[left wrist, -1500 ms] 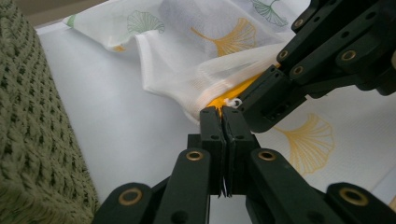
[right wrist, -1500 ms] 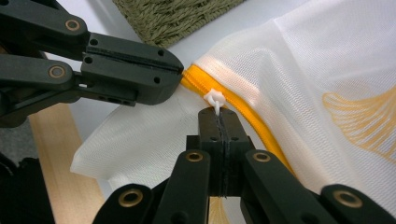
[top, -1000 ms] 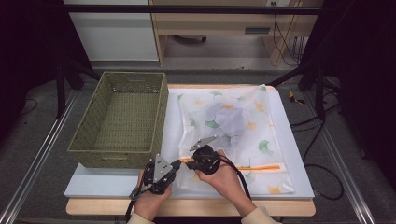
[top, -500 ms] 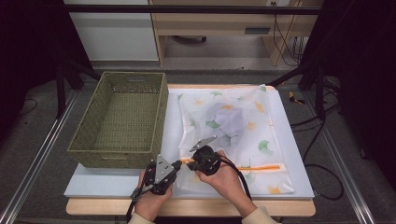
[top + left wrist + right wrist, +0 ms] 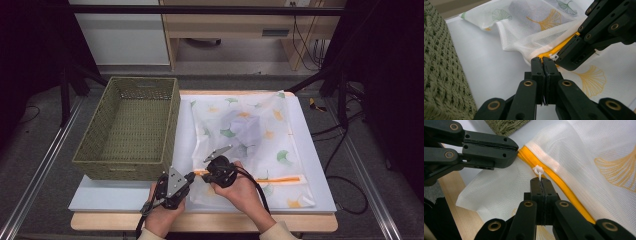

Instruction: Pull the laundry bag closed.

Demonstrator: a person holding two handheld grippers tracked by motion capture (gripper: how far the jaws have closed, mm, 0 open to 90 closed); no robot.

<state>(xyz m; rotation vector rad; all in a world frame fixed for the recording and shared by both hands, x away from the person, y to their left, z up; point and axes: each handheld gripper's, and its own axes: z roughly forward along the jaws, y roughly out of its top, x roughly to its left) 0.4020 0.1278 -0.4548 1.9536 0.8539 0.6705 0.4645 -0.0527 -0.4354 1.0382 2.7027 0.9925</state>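
Note:
A white mesh bag printed with ginkgo leaves lies flat on the white table. An orange zipper runs along its near edge. My left gripper points right and is shut on the bag's fabric at the zipper's left end. My right gripper points left, right beside it, and is shut on the small white zipper pull. In the right gripper view the left gripper clamps the orange tape just above the pull. Something pale grey shows through the mesh.
A green woven basket with nothing in it stands on the table's left half, close to my left gripper. The wooden front edge lies just below both hands. Cables trail past the table's right side.

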